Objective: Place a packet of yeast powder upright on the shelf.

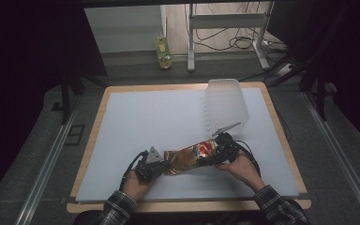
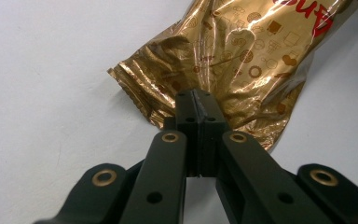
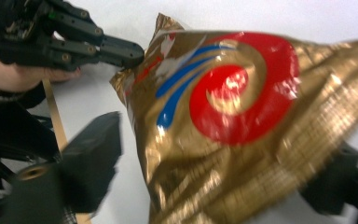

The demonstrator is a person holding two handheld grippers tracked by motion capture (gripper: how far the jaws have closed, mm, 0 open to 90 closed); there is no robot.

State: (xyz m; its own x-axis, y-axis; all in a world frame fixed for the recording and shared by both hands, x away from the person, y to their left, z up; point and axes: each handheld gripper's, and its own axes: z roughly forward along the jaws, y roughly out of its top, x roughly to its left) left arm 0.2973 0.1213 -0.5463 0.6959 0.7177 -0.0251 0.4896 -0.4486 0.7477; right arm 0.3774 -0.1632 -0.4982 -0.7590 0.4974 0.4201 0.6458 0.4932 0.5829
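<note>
A gold foil snack bag [image 1: 190, 158] with a red and blue swirl lies across the white mat between my two grippers. My left gripper [image 1: 165, 165] is shut on the bag's crimped end seam; in the left gripper view the closed jaws [image 2: 198, 100] pinch the edge of the bag [image 2: 242, 56]. My right gripper [image 1: 214, 157] is at the bag's other end. In the right gripper view the bag [image 3: 242, 107] sits between the spread jaws of my right gripper [image 3: 223, 158], with a strip of mat showing beside the left jaw. My left gripper [image 3: 130, 52] holds the far corner there.
A translucent plastic tub [image 1: 225, 105] lies tipped on its side on the white mat [image 1: 136, 122], just beyond my right hand. The mat covers a wooden table [image 1: 93, 136]. A bottle [image 1: 163, 54] and cables sit on the floor behind the table.
</note>
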